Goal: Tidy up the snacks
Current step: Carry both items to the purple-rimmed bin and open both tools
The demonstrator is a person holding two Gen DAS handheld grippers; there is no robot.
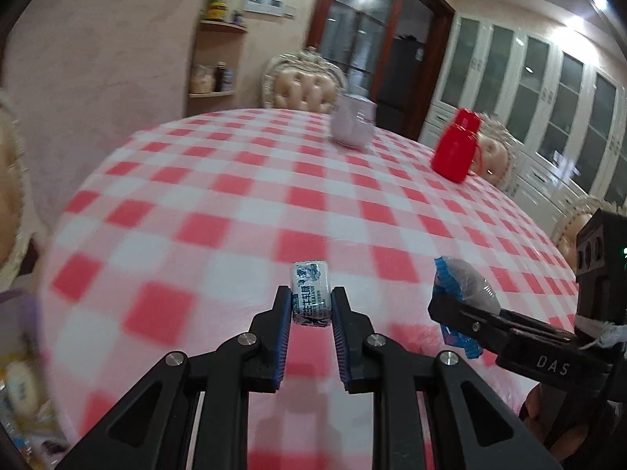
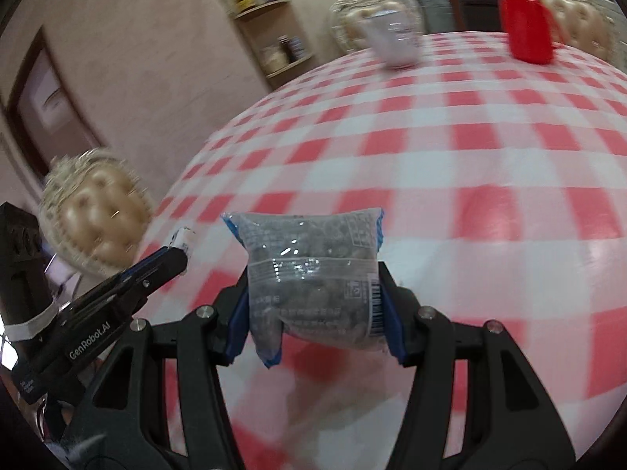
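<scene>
My left gripper (image 1: 311, 303) is shut on a small white-and-blue wrapped candy (image 1: 310, 293) and holds it above the red-and-white checked tablecloth (image 1: 243, 203). My right gripper (image 2: 313, 297) is shut on a clear packet with blue edges full of dark snack pieces (image 2: 313, 274), also held above the table. In the left wrist view the right gripper (image 1: 450, 301) with its packet (image 1: 466, 282) shows at the right. In the right wrist view the left gripper (image 2: 178, 250) with the candy (image 2: 182, 239) shows at the left.
A red bottle (image 1: 456, 145) and a pale pouch-like container (image 1: 352, 123) stand at the table's far side; both also show in the right wrist view, the bottle (image 2: 525, 19) and the container (image 2: 395, 39). Tufted chairs (image 1: 301, 82) surround the table. Loose packets (image 1: 19, 384) lie at the left edge.
</scene>
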